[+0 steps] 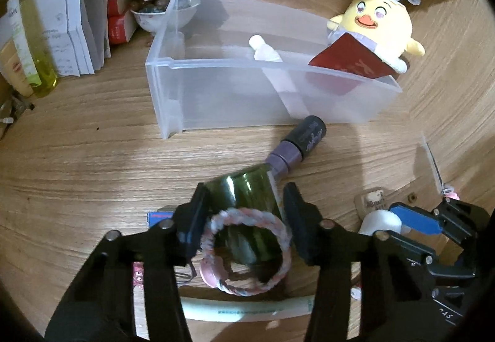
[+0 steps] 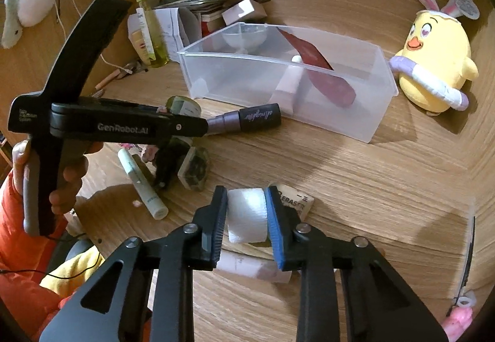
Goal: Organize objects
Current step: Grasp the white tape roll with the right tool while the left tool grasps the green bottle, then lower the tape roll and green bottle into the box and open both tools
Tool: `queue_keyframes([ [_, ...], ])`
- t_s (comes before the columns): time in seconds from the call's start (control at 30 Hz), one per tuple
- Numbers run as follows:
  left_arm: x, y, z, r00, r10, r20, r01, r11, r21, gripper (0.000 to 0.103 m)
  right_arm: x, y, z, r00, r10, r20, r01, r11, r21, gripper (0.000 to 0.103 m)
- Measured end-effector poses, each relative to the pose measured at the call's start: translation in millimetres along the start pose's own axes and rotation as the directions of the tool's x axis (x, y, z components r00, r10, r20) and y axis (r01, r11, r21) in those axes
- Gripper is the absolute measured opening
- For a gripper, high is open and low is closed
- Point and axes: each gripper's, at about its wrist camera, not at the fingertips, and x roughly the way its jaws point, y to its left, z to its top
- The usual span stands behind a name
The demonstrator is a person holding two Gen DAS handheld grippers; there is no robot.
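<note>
In the left wrist view my left gripper (image 1: pixel 244 196) is shut on a dark green glossy cylinder (image 1: pixel 244 190) lying on the wooden desk, a pad against each side. A pink and white braided bracelet (image 1: pixel 287 252) loops over the cylinder's near end. My right gripper (image 2: pixel 246 196) is shut on a short white roll (image 2: pixel 246 218), black pad on its left, blue pad on its right. That white roll (image 1: pixel 379 219) also shows in the left wrist view. A clear plastic bin (image 1: pixel 216 100) behind holds a red booklet (image 1: pixel 349 58) and a white tube (image 1: pixel 263 49).
A dark tube (image 1: pixel 306 137) lies in front of the bin. A yellow chick plush (image 1: pixel 380 26) sits at the bin's right. Papers, boxes and a yellow bottle (image 1: pixel 37 57) crowd the left. A pale green tube (image 1: pixel 247 309) and an eraser (image 2: pixel 297 204) lie nearby.
</note>
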Motion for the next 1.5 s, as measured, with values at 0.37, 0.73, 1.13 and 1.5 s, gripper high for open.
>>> queue_keyframes([
  [0.37, -24, -1, 13, 0.995, -0.014, 0.097, 0.014, 1.000, -0.007, 0.042, -2, -6, 13, 0.999, 0.010, 0.046, -0.011, 1.000, 0.025, 0.023],
  [0.73, -49, -14, 18, 0.983, -0.035, 0.179, 0.033, 0.999, 0.014, 0.041, -14, -14, 36, 0.992, -0.001, 0.127, -0.007, 0.998, 0.057, 0.023],
  [1.13, -82, -14, 33, 0.959, -0.025, 0.282, 0.026, 1.000, -0.002, 0.041, -22, -30, 64, 0.978, -0.021, 0.208, 0.003, 0.997, 0.083, 0.023],
  [1.5, -95, -12, 56, 0.940, -0.006, 0.340, 0.012, 1.000, -0.017, 0.041, -28, -42, 92, 0.963, -0.032, 0.268, 0.010, 0.996, 0.084, 0.023],
])
